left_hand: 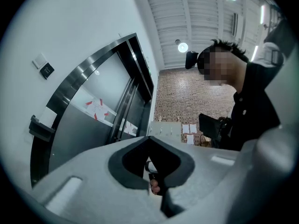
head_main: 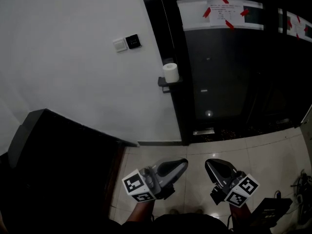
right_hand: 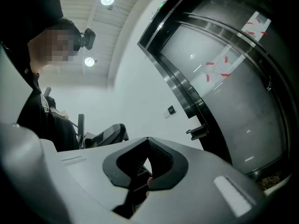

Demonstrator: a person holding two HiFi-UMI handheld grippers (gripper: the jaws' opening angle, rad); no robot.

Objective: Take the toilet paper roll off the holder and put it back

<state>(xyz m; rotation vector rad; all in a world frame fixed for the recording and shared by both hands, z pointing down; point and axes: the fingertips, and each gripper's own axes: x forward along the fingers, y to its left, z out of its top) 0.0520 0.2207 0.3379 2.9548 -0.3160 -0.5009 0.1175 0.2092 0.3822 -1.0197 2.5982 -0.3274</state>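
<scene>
A white toilet paper roll (head_main: 170, 72) stands upright on a small black holder (head_main: 165, 83) fixed to the dark door frame, well above the floor. In the head view both grippers are held low over the tiled floor, far below the roll. My left gripper (head_main: 183, 164) has its jaws together with nothing between them, and so does my right gripper (head_main: 208, 164). The left gripper view shows the roll (left_hand: 46, 115) on its holder (left_hand: 39, 128) at the far left, past the shut left gripper (left_hand: 149, 139). Beyond the shut right gripper (right_hand: 148, 140), the right gripper view shows only the holder (right_hand: 196, 132).
A white wall with a switch panel (head_main: 127, 43) is left of the holder. A dark glass door (head_main: 219, 72) with a taped paper (head_main: 224, 11) is to its right. A black cabinet (head_main: 58, 155) fills the lower left. Cables and a black box (head_main: 270, 211) lie at the lower right.
</scene>
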